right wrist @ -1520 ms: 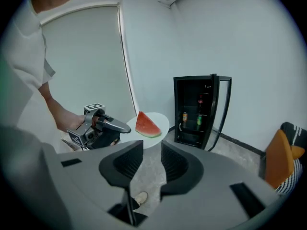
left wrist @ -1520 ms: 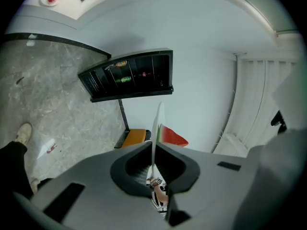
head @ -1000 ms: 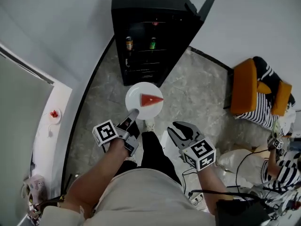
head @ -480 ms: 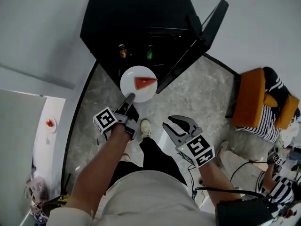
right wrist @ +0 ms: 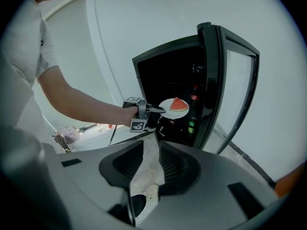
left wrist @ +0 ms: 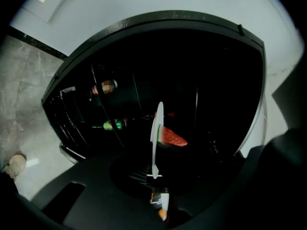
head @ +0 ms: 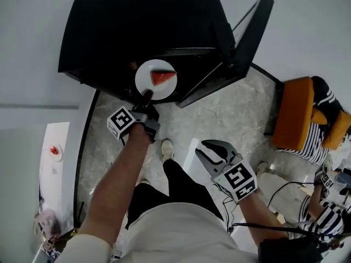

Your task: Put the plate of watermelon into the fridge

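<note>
A white plate [head: 153, 73] carries a red watermelon wedge [head: 163, 78]. My left gripper [head: 146, 96] is shut on the plate's near rim and holds it level at the mouth of the black fridge [head: 142, 26]. The left gripper view shows the plate [left wrist: 156, 133] edge-on with the wedge [left wrist: 171, 137] to its right, the dark fridge shelves behind, and the jaws closed on its rim. My right gripper [head: 210, 149] hangs lower at my right side, shut and holding nothing. In the right gripper view the plate [right wrist: 169, 110] and wedge [right wrist: 179, 104] hover before the open fridge.
The fridge door [head: 251, 37] stands open to the right. Inside are a green bottle [left wrist: 113, 125] and a can [left wrist: 108, 86]. An orange chair [head: 296, 111] with striped cloth stands at right, a seated person [head: 329, 210] below it. A white counter [head: 55, 152] runs along the left.
My left gripper has carried the plate forward from over the floor up to the fridge opening, and I have stepped closer to the fridge. The right gripper stayed low at my side.
</note>
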### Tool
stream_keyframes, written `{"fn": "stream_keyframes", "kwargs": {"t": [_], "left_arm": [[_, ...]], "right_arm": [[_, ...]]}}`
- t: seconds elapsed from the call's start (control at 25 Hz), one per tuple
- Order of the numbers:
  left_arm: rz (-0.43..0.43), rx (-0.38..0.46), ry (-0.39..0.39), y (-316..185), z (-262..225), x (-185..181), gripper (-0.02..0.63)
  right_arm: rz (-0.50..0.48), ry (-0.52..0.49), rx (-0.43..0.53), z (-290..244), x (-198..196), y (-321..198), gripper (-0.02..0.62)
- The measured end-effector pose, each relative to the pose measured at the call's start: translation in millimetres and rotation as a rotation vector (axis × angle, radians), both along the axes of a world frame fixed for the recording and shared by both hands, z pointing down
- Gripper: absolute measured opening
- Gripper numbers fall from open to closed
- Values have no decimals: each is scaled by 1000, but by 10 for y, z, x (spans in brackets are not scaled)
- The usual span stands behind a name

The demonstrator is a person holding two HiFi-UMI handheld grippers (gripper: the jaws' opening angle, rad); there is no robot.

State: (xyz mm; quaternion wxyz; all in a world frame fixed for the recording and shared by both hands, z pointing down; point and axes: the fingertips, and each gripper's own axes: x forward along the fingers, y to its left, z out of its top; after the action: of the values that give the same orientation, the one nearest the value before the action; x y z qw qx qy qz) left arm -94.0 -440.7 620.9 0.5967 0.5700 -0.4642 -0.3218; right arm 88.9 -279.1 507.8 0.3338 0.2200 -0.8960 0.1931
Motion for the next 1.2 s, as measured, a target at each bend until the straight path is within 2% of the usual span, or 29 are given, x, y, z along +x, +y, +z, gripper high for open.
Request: {"fn": "stream_keyframes", "kwargs": {"t": [0.48,0.6,0.72,0.88,1.08,1.2], "left_arm": [[-34,-67,-52,-912,611,-232,21],[-37,-77,-40,-1036,671,-240,21],[-29,-99,-76,-1097,774,-291,23],[-21,-105,-80,-1138,769,-256,25],[-5,-145,-158,-1153,763,-219,28],[22,-174,-271,-1164,762,-217,28]], "right_arm": [[51,7,-77,420,183,-469,114],[63,4,-90,479,172,-509,114],[72,1,-94,499,164,-548,114],[77,5,-95,502,182,-586,114],[68,3,-99,495,161,-591,114],[61,-3,-104,495,123,-574,114]]}}
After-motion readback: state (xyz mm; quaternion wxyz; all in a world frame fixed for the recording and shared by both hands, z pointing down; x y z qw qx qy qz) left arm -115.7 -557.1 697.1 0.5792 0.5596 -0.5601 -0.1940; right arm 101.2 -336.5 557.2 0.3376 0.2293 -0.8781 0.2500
